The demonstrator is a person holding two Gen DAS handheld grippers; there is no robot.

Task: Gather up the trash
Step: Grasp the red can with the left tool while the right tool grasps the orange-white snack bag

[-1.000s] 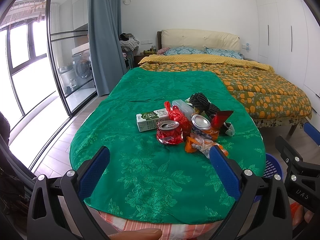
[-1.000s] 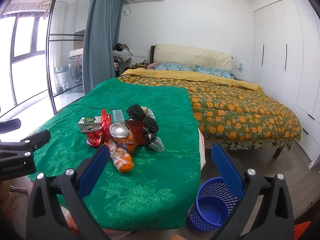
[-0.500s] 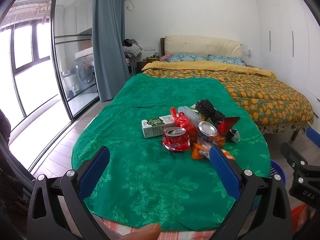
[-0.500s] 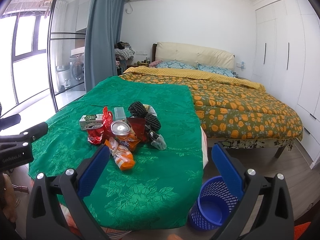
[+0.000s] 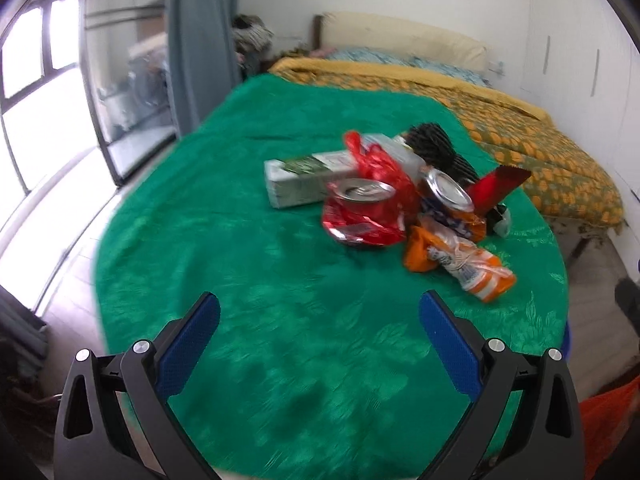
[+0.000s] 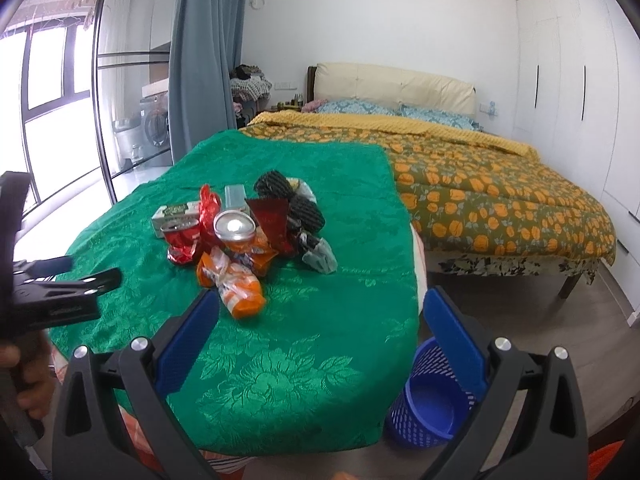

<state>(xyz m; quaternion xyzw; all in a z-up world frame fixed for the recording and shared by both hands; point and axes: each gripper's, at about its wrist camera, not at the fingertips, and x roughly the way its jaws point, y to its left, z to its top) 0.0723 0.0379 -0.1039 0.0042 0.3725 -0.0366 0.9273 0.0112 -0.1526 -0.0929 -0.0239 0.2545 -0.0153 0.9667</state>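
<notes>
A pile of trash lies on the green-covered table (image 5: 248, 280): a crushed red can (image 5: 362, 216), a green and white carton (image 5: 304, 180), an orange snack wrapper (image 5: 464, 260), a silver-topped can (image 5: 448, 194), a red packet and black foam netting (image 5: 436, 148). My left gripper (image 5: 320, 316) is open and empty, short of the pile. My right gripper (image 6: 320, 316) is open and empty above the table's near right edge; the wrapper (image 6: 236, 284) lies just ahead of its left finger. The blue mesh bin (image 6: 432, 400) stands on the floor by the table.
A bed with an orange-patterned cover (image 6: 500, 200) lies right of and behind the table. Glass doors and a grey curtain (image 6: 200, 60) are at the left. White wardrobes (image 6: 568, 80) line the right wall. The left gripper shows at the left edge of the right wrist view (image 6: 60, 288).
My left gripper has moved forward and lower toward the pile, so the trash looks larger and blurred. My right gripper has crept slightly forward. Both stay open.
</notes>
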